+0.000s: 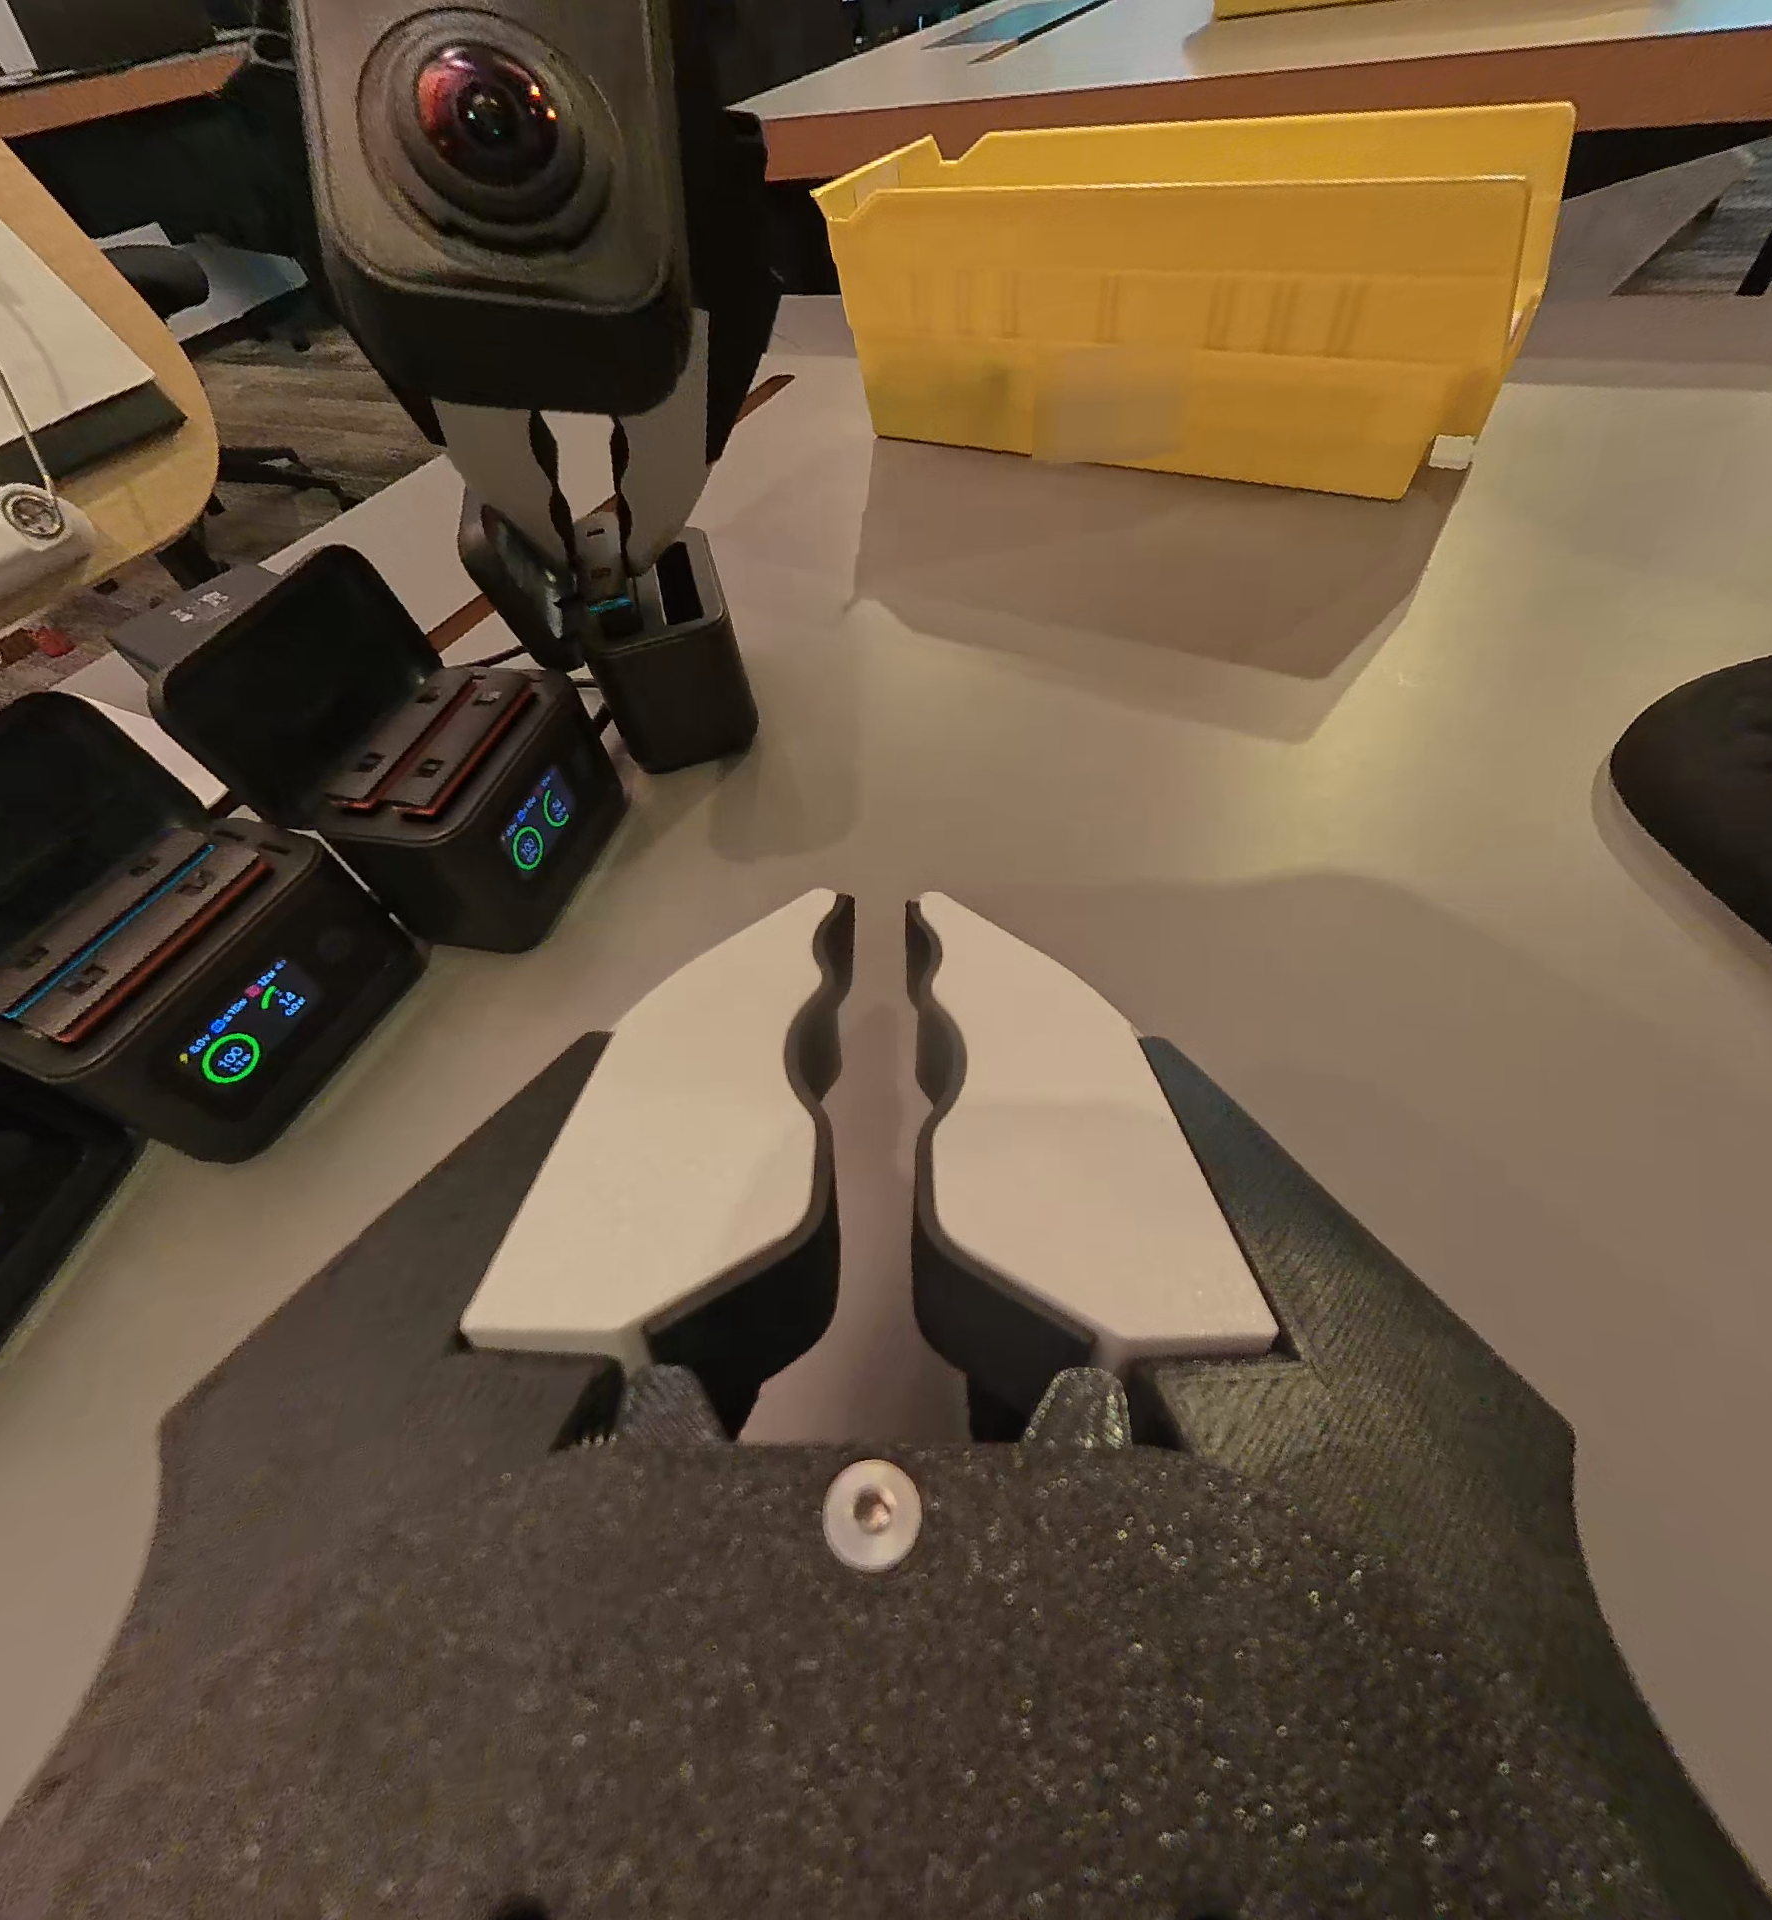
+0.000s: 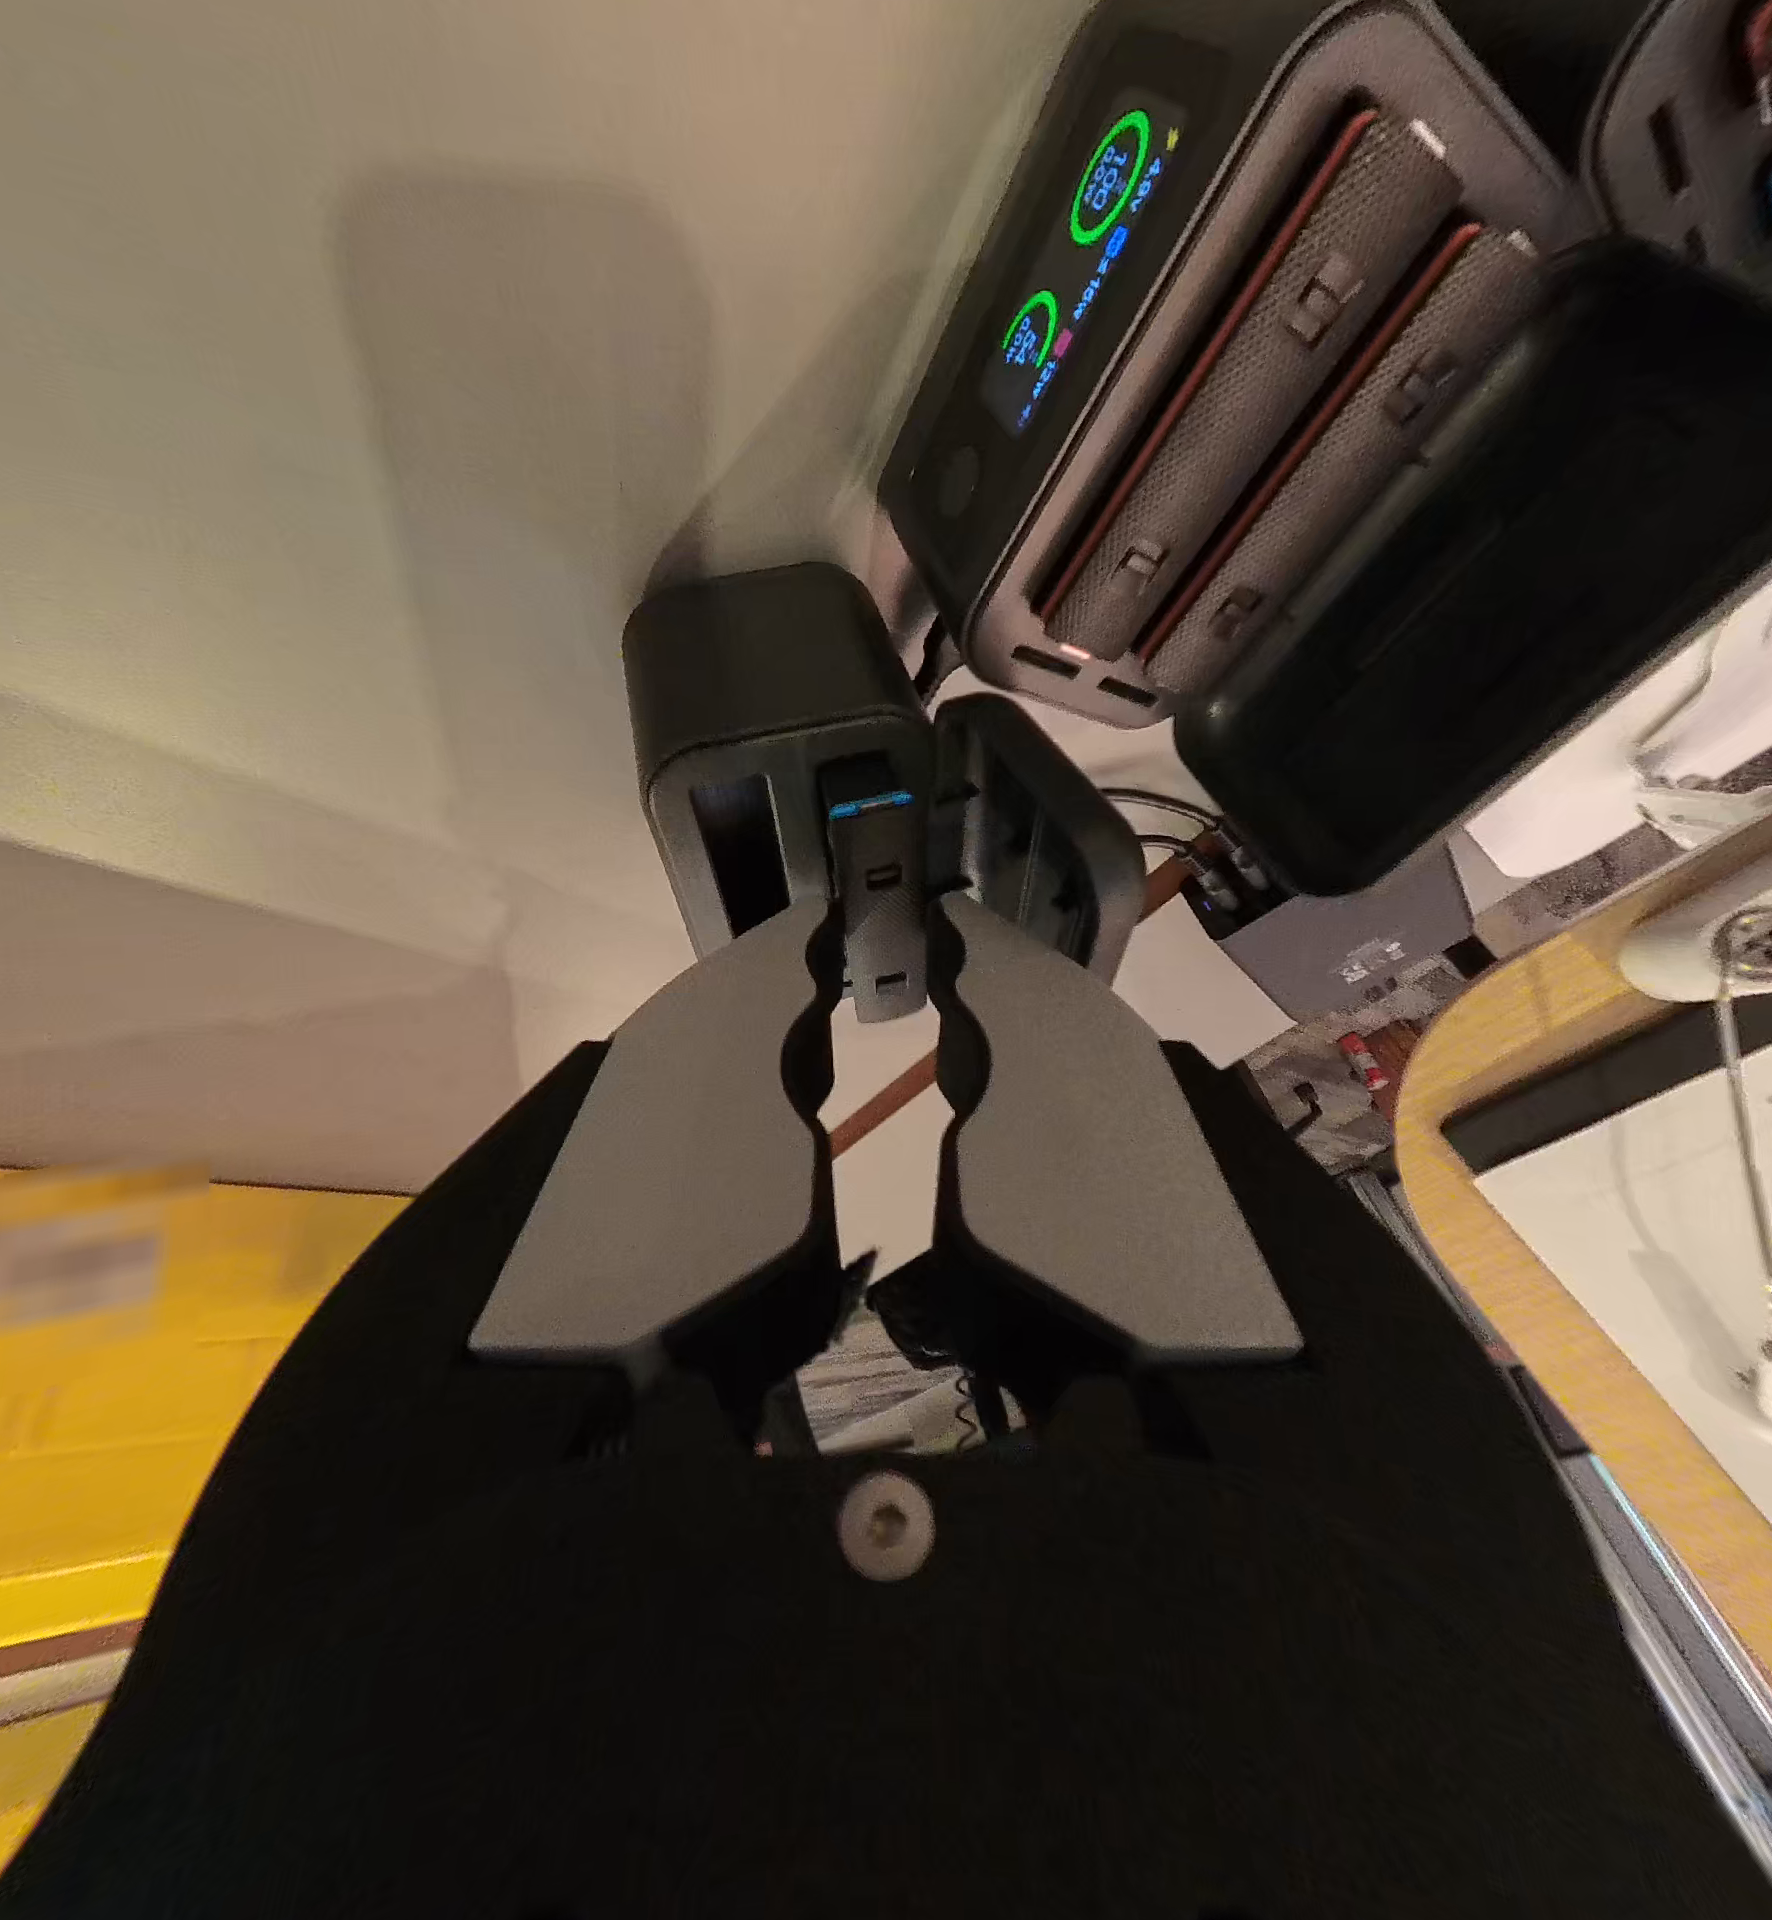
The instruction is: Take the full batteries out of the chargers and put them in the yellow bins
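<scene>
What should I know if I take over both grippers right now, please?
Right gripper: shut on a battery, half out of the small charger; the slot beside it is empty.
Left gripper: nearly shut, empty, hovering over the table.
Yellow bin: behind the chargers; its inside is not visible.
Left: pull this battery free and bin it. The larger chargers with open lids hold more batteries; check their screens first.
</scene>
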The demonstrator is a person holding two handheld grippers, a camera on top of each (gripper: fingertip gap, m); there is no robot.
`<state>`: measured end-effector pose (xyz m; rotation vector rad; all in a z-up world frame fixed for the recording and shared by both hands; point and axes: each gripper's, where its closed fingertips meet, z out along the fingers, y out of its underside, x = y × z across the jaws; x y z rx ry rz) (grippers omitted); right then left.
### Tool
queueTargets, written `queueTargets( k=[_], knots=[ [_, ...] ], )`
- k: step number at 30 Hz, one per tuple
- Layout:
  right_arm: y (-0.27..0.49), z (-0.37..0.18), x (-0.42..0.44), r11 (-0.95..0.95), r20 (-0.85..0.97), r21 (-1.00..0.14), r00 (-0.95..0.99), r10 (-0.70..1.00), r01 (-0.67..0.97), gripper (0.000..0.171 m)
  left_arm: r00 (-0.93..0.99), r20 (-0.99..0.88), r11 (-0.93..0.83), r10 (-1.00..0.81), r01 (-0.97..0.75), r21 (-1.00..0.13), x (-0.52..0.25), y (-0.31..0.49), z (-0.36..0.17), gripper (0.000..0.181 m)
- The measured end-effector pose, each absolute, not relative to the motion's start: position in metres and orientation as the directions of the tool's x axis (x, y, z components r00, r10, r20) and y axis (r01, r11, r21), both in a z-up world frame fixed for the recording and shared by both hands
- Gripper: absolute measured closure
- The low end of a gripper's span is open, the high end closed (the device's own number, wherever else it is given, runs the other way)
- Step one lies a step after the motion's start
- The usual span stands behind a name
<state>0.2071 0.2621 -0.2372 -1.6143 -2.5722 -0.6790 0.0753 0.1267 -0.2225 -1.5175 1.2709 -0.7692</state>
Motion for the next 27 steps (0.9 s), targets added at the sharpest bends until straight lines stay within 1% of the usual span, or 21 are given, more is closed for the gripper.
queueTargets(
  k=[1,3,5,6,8,9,10,11,12,15,18,21,27],
  knots=[
    [0.263,-0.237,0.208,0.362,0.259,0.337,-0.456,0.852,0.869,0.156,0.253,-0.115,0.022,-0.961,-0.344,-0.939,0.075,0.127,-0.222,0.172],
    [0.262,-0.237,0.209,0.341,0.273,0.304,-0.424,0.864,0.890,0.150,0.250,-0.115,0.023,-0.961,-0.346,-0.938,0.076,0.126,-0.223,0.172],
    [0.261,-0.230,0.209,0.296,0.301,0.224,-0.355,0.885,0.929,0.148,0.249,-0.117,0.025,-0.961,-0.348,-0.937,0.076,0.126,-0.223,0.172],
    [0.261,-0.224,0.206,0.259,0.322,0.146,-0.293,0.900,0.955,0.152,0.248,-0.120,0.027,-0.961,-0.348,-0.937,0.076,0.125,-0.223,0.172],
    [0.261,-0.213,0.199,0.130,0.337,-0.081,-0.095,0.937,0.988,0.164,0.247,-0.120,0.028,-0.962,-0.346,-0.938,0.075,0.125,-0.222,0.172],
    [0.263,-0.209,0.196,0.045,0.325,-0.194,0.021,0.945,0.980,0.167,0.246,-0.118,0.027,-0.962,-0.346,-0.938,0.076,0.125,-0.222,0.172],
    [0.264,-0.209,0.196,-0.045,0.297,-0.281,0.131,0.946,0.959,0.171,0.243,-0.117,0.026,-0.963,-0.345,-0.938,0.076,0.124,-0.222,0.172],
    [0.264,-0.211,0.198,-0.127,0.254,-0.336,0.219,0.942,0.933,0.171,0.240,-0.115,0.026,-0.964,-0.345,-0.938,0.076,0.123,-0.222,0.172],
    [0.265,-0.215,0.201,-0.196,0.224,-0.368,0.292,0.930,0.909,0.171,0.238,-0.114,0.026,-0.965,-0.347,-0.938,0.077,0.123,-0.223,0.172],
    [0.270,-0.227,0.212,-0.308,0.214,-0.399,0.415,0.884,0.863,0.171,0.233,-0.116,0.029,-0.966,-0.348,-0.937,0.078,0.121,-0.223,0.172],
    [0.271,-0.232,0.210,-0.353,0.182,-0.436,0.465,0.866,0.828,0.171,0.236,-0.118,0.030,-0.965,-0.345,-0.938,0.078,0.121,-0.222,0.172],
    [0.269,-0.233,0.205,-0.358,0.171,-0.441,0.468,0.867,0.823,0.171,0.243,-0.119,0.030,-0.963,-0.343,-0.939,0.077,0.122,-0.221,0.173],
    [0.269,-0.237,0.206,-0.347,0.197,-0.395,0.447,0.872,0.851,0.171,0.244,-0.120,0.030,-0.962,-0.344,-0.938,0.077,0.123,-0.222,0.173]
  ],
)
